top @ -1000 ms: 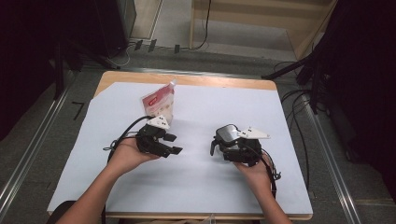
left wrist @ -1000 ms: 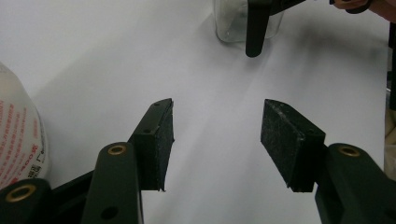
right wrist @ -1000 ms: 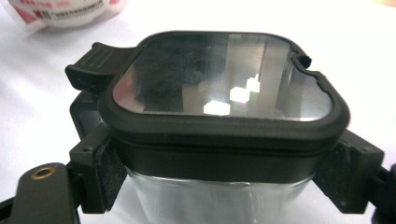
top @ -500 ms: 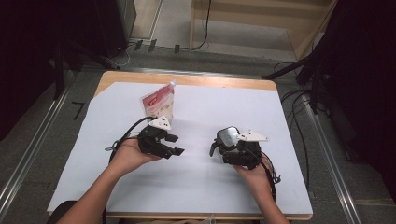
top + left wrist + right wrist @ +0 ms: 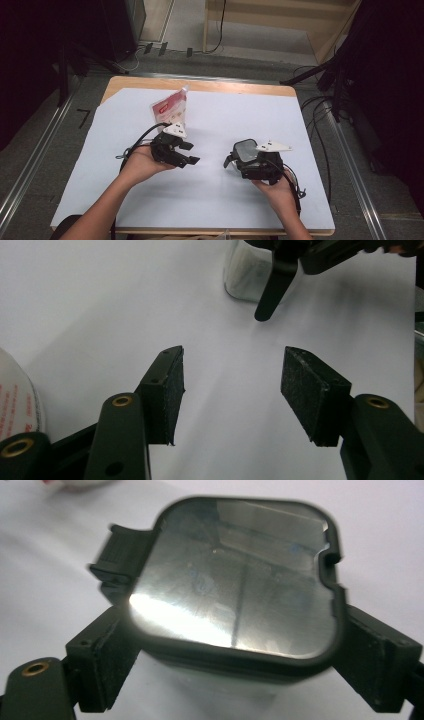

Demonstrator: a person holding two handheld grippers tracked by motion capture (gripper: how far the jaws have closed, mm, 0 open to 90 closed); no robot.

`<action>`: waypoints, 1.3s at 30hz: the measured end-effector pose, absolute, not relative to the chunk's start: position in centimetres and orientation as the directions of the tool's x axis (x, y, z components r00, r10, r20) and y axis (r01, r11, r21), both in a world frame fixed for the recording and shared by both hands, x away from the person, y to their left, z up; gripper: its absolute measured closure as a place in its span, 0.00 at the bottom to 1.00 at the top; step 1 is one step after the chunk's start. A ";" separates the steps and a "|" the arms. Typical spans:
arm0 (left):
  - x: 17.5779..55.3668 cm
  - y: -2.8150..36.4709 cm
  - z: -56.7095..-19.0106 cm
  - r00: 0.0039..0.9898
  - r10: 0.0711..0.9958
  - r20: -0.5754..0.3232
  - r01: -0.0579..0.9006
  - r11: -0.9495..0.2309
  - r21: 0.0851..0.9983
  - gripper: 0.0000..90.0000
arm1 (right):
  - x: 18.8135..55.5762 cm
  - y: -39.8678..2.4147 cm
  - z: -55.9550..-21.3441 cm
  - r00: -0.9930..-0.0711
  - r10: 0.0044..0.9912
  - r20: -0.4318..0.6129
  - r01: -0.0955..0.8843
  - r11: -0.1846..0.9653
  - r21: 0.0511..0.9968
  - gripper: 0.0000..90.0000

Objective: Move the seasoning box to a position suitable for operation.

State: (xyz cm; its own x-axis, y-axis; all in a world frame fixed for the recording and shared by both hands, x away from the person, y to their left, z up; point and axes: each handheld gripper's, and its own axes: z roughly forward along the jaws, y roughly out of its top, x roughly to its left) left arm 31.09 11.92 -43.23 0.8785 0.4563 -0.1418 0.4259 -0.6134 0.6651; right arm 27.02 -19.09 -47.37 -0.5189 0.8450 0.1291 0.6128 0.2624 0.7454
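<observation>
A clear box with a dark-rimmed lid (image 5: 235, 585) is clamped between the pads of my right gripper (image 5: 235, 657), which is shut on its sides. The box (image 5: 245, 151) and right gripper (image 5: 241, 161) sit right of the table's middle, just above the white sheet. A black latch flap (image 5: 115, 555) sticks out from the lid's left edge. My left gripper (image 5: 187, 152) is open with nothing in it, its pads (image 5: 167, 390) wide apart over bare sheet. It points at the box (image 5: 245, 270). A red and white pouch (image 5: 170, 107) stands behind it.
A white sheet (image 5: 225, 115) covers most of the wooden table (image 5: 200, 85). Cables trail from both grippers. Beyond the table are floor rails, cords and a wooden frame (image 5: 280, 20). The pouch's edge (image 5: 15, 400) shows at the lower left of the left gripper view.
My right gripper has drifted slightly right and nearer the table's front edge with the box in it. The left gripper has hardly moved.
</observation>
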 end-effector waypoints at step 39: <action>33.3 2.9 -46.4 0.897 0.417 -0.147 0.408 -0.651 0.640 1.00 | 29.4 -22.8 -48.2 -0.470 0.868 0.162 0.652 0.218 0.726 1.00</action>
State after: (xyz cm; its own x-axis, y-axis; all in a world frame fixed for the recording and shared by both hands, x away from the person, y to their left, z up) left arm 33.25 2.86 -46.44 0.8969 0.4170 -0.1472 0.4077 -0.6511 0.6402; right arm 29.38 -22.80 -48.18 -0.4698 0.8678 0.1617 0.6524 0.2179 0.7258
